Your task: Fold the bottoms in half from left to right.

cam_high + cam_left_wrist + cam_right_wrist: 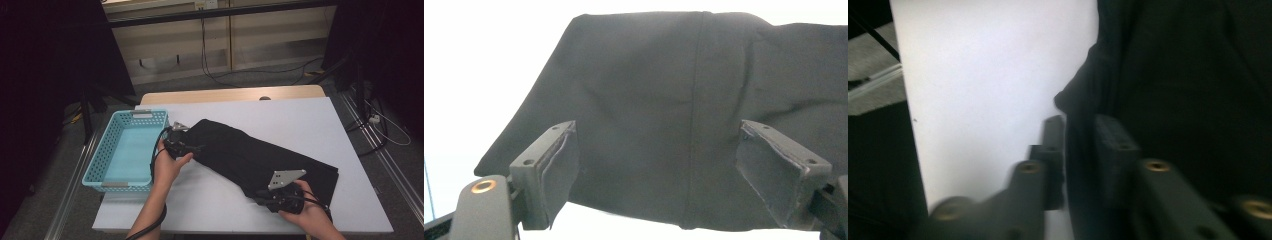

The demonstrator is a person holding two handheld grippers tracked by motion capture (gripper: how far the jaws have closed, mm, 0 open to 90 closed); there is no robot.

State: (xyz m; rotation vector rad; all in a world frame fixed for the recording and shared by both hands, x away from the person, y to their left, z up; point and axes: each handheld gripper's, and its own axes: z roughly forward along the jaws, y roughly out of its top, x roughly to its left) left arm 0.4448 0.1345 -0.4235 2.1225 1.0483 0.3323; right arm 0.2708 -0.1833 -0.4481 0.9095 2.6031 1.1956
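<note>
Basket [106,165]: light blue, perforated, at the 9 o'clock side of the tabletop [300,125]; nothing shows inside it.
Left hand [169,165]: just beside the basket's right wall, gripping the left gripper [182,140] from below.
Left gripper: at the cloth's upper left end, roughly 10 o'clock from the tabletop's middle; a cable loops from it along the forearm.
Left jaws: spread wide in the left gripper view, one pad [555,170] at each side, the cloth lying between and beyond them; the pads press on nothing.
Cloth [250,155]: black, a long folded strip lying flat on the tabletop, running from 10 o'clock near the basket down to 4 o'clock; a straight seam runs down it in the left gripper view [649,110].
Tabletop: pale grey-white sheet over a wooden top, bare toward 1 o'clock.
Right gripper [270,197]: at the cloth's lower right end, about 5 o'clock, grey three-cornered plate on top.
Right jaws: narrow gap in the right gripper view [1075,155], a fold of the cloth's edge pinched between them.
Right hand [310,212]: behind the gripper at the near edge of the tabletop.
</note>
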